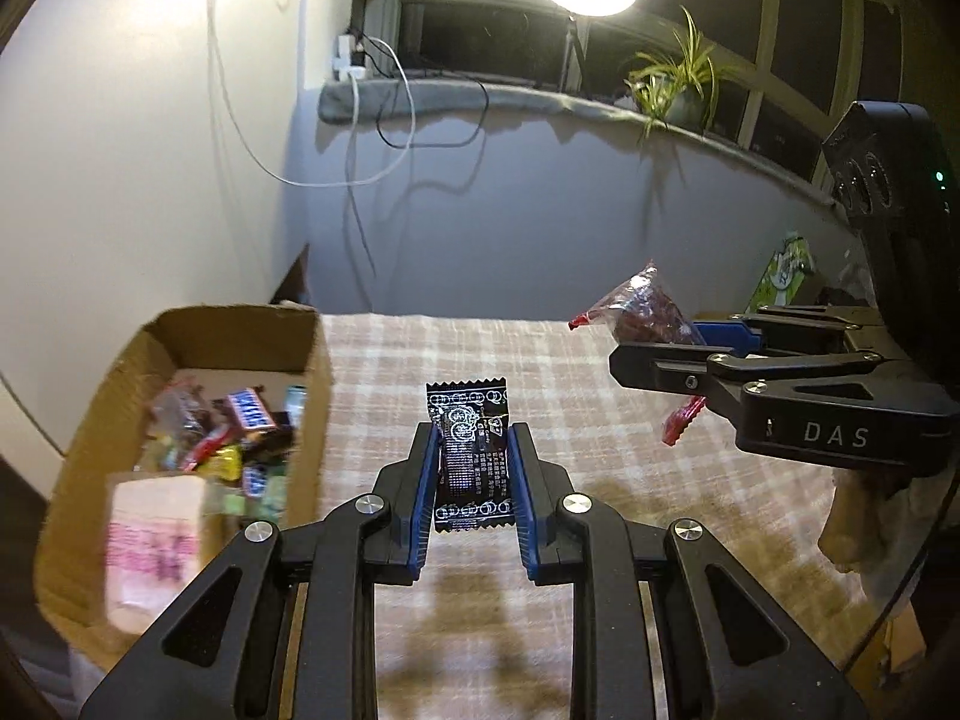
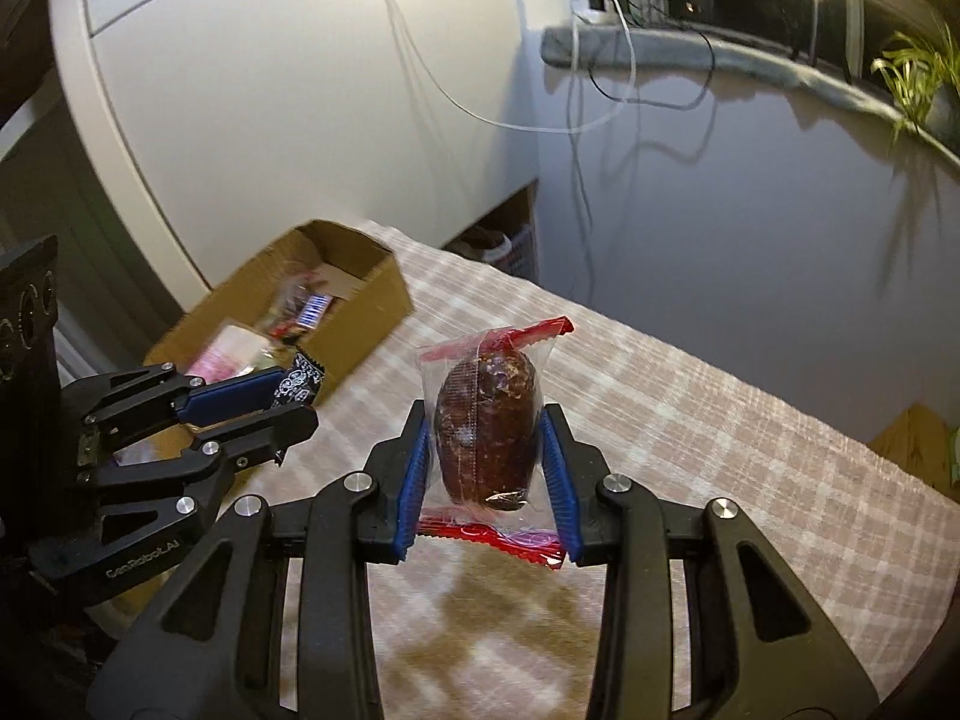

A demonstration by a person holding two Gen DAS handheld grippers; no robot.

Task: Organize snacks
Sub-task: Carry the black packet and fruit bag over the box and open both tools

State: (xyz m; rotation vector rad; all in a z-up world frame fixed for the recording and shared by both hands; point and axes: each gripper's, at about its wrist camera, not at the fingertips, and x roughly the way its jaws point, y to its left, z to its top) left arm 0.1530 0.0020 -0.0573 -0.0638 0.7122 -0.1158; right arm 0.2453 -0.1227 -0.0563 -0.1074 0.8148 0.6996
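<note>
My left gripper (image 1: 472, 438) is shut on a black sachet with white print (image 1: 471, 462), held upright above the checked tablecloth (image 1: 420, 348). My right gripper (image 2: 485, 426) is shut on a brown snack in a clear wrapper with red ends (image 2: 486, 420), also lifted off the cloth. In the left wrist view the right gripper (image 1: 654, 342) enters from the right with that snack (image 1: 645, 306). From the right wrist view the left gripper (image 2: 297, 399) and its sachet (image 2: 300, 381) show at the left. An open cardboard box (image 1: 318, 372) holding several wrapped snacks stands at the table's left end (image 2: 372, 306).
A white curved cabinet stands behind the box (image 1: 150, 150). Cables hang down the wall (image 1: 360, 138) from the window sill, where a potted plant (image 1: 678, 84) stands. A green carton (image 1: 783, 270) sits at the far right, and a cloth-covered hand (image 1: 852, 534) holds the right gripper.
</note>
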